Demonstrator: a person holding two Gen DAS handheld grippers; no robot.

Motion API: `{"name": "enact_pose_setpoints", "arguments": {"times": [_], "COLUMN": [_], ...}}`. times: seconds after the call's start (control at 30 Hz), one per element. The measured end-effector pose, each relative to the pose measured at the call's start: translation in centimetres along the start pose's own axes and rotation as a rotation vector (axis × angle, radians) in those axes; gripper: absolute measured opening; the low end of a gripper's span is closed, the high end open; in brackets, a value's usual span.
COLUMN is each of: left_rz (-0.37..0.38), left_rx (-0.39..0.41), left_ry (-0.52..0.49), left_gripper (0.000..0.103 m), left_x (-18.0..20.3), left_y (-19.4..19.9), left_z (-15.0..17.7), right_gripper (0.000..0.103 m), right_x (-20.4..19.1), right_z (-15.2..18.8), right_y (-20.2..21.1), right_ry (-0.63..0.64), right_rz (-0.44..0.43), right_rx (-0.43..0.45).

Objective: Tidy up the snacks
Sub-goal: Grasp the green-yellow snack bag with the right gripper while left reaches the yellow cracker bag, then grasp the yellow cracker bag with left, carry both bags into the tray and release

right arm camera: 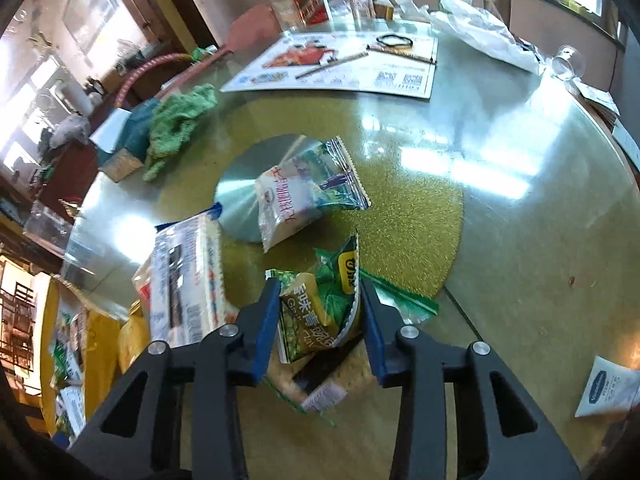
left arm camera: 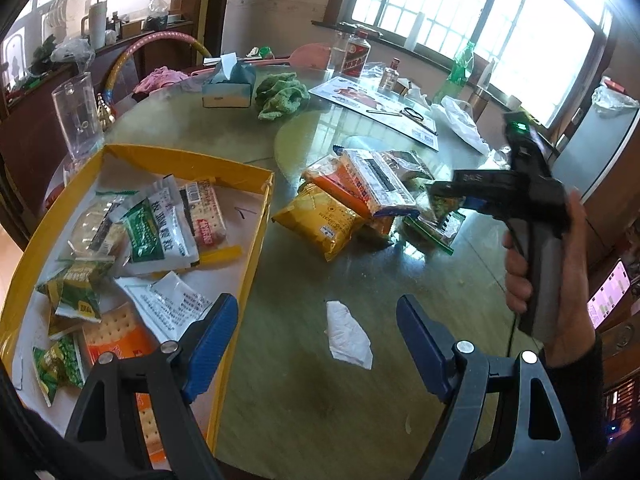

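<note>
A yellow box (left arm camera: 256, 216) at the left of the glass table holds several snack packets. A pile of snack packets (left arm camera: 352, 200) lies on the table to its right. My left gripper (left arm camera: 318, 320) is open and empty above the table beside the box's near right wall. My right gripper (right arm camera: 320, 300) is shut on a green pea snack packet (right arm camera: 316, 312) at the near side of the pile; it also shows in the left wrist view (left arm camera: 448, 192). A white-and-green packet (right arm camera: 304, 196) and a clear cracker pack (right arm camera: 184, 276) lie nearby.
A crumpled white paper (left arm camera: 348, 336) lies on the table near my left gripper. A tissue box (left arm camera: 228, 84), green cloth (left arm camera: 282, 94), flyer (right arm camera: 340, 64), bottles (left arm camera: 354, 54), a clear glass (left arm camera: 78, 116) and a plastic bag (right arm camera: 484, 32) stand further back. A small white sachet (right arm camera: 608, 388) lies at the right.
</note>
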State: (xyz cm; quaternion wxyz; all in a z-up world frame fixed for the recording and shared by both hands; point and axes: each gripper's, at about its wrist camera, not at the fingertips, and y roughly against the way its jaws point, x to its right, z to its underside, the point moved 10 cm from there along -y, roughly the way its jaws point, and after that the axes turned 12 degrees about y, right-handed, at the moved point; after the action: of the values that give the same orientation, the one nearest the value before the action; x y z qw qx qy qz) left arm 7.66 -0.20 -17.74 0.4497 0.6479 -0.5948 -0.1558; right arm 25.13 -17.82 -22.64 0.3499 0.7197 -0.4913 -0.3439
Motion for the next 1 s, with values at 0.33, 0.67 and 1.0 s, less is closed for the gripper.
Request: {"name": "enact_pose_setpoints", "arguments": {"times": [0.33, 0.67, 1.0], "left_rz": [-0.026, -0.125, -0.277], "left_rx": [-0.11, -0.155, -0.218], "left_ry": [0.082, 0.185, 0.252], "left_gripper": [0.081, 0.079, 0.068], "left_x": [1.1, 1.8, 0.6], "left_y": [-5.1, -9.1, -12.6], "left_z": [-2.5, -4.9, -5.1], "right_gripper": [0.04, 0.04, 0.04], "right_x": [-0.6, -0.1, 0.3], "right_z": [4.6, 8.0, 8.3], "right_y": [4.7, 5.0, 5.5], "right_ry": [-0.031, -0.027, -0.024], "right_rz": [-0.121, -0.126, -0.129], "right_rx": [0.086, 0.089, 0.106]}}
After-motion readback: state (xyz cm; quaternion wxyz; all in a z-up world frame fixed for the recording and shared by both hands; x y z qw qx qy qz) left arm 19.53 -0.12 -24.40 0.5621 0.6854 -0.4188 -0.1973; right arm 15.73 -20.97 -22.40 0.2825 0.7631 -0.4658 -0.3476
